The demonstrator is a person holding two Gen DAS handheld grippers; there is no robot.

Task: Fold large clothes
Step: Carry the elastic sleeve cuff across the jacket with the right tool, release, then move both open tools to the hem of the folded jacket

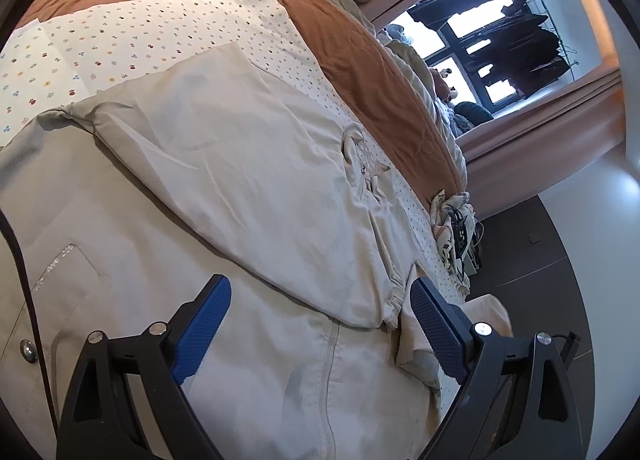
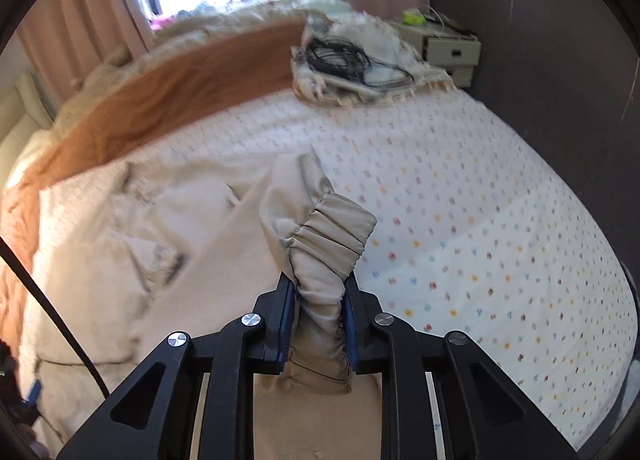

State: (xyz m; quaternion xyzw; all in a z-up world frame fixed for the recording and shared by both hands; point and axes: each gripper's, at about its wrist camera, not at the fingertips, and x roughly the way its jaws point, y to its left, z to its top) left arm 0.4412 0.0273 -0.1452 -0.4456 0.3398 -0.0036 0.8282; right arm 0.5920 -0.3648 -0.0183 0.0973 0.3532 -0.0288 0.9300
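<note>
- My left tool (image 1: 320,300) hung spread wide and empty just above the beige jacket (image 1: 200,180).
- The jacket lay flat on the dotted bedsheet (image 1: 160,28), one sleeve folded across its body.
- My right tool (image 2: 318,300) was clenched on the jacket's elastic cuff (image 2: 332,236), lifted above the bedsheet (image 2: 460,220).
- A rust-brown blanket (image 2: 180,100) bordered the bedsheet.

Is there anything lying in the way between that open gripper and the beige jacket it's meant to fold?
Nothing visible. The left gripper hangs open right over the beige jacket, with only the jacket's own folded sleeve between its fingers.
</note>
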